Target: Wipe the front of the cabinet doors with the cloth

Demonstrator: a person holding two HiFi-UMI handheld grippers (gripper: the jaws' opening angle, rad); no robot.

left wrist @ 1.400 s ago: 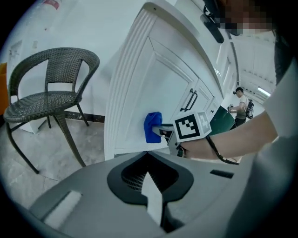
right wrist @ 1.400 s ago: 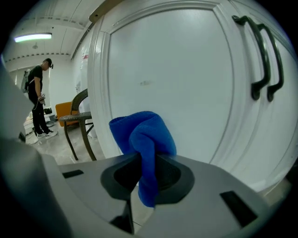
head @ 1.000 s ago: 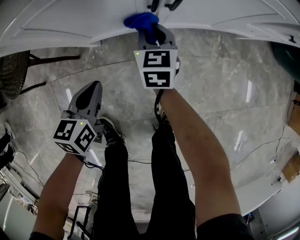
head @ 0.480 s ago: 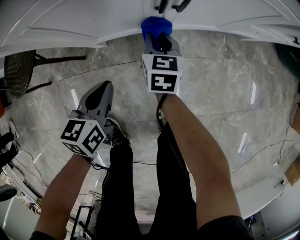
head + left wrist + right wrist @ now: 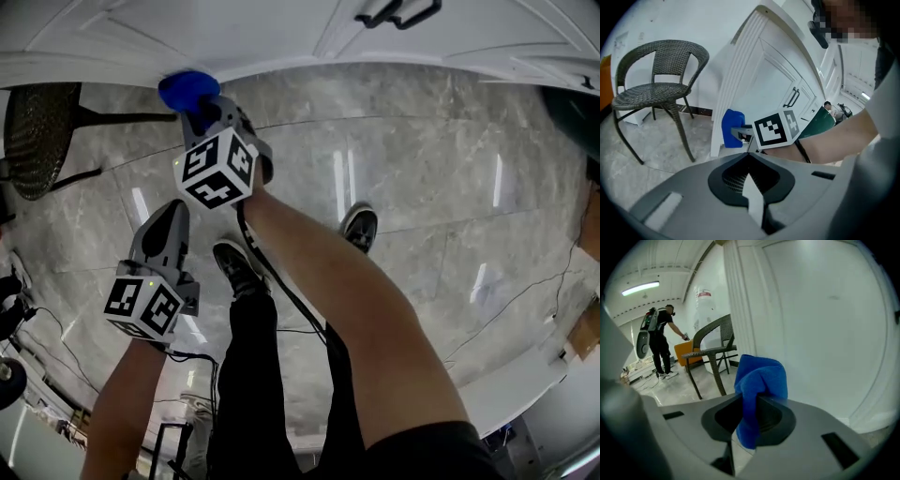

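The blue cloth [image 5: 187,91] is pressed against the lower front of the white cabinet door [image 5: 234,33], towards its left end. My right gripper [image 5: 201,112] is shut on it. In the right gripper view the cloth [image 5: 761,378] bunches out from between the jaws, right beside the door panel [image 5: 825,324]. My left gripper [image 5: 175,212] hangs lower over the floor, shut and holding nothing. Its own view shows the cloth [image 5: 731,129] against the door [image 5: 764,79]. The black door handles [image 5: 398,13] lie to the right.
A dark wicker chair [image 5: 42,127] stands just left of the cabinet, also seen as the chair [image 5: 655,84] and the chair [image 5: 712,348]. The floor is grey marble [image 5: 450,187] with cables [image 5: 525,291]. A person [image 5: 658,341] stands far back by an orange box.
My right gripper has carried the cloth leftwards along the cabinet front, from below the handles to the left end. The left gripper has drifted slightly down and left.
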